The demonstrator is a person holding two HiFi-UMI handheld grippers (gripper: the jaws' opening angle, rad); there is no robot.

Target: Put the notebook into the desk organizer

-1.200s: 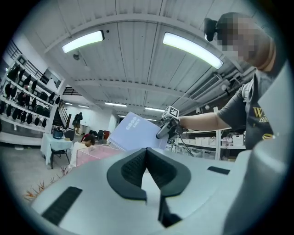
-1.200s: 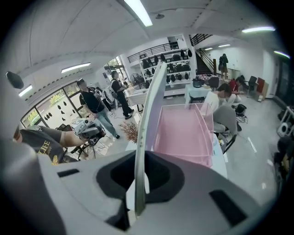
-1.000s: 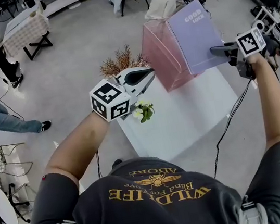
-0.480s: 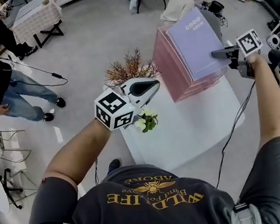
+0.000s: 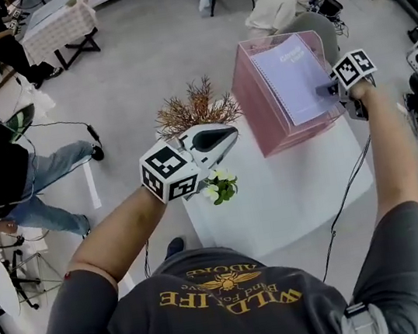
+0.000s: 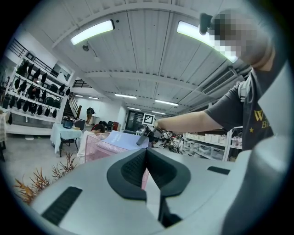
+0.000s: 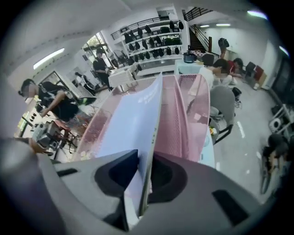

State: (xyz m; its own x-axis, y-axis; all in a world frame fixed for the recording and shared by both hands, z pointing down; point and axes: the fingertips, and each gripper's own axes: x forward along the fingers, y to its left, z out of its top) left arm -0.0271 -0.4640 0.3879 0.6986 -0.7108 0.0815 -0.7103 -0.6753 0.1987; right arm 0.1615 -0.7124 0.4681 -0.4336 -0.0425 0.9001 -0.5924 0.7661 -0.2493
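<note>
Upper right: notebook (image 5: 294,82) tilted, partly down inside pink organizer (image 5: 258,107) — nipped in right gripper (image 5: 320,90), jaws just easing apart. Centre: left gripper (image 5: 232,129) clenched on nothing — over table (image 5: 290,181) edge.

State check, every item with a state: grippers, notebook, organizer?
Notebook: closed, tilted, partly down in the organizer, top edge sticking out.
Desk organizer: upright on the table, open at the top.
Right gripper: closed on the notebook's edge; jaws have just been opening slightly, notebook between them.
Left gripper: jaws together, empty, held off to the side.
</note>
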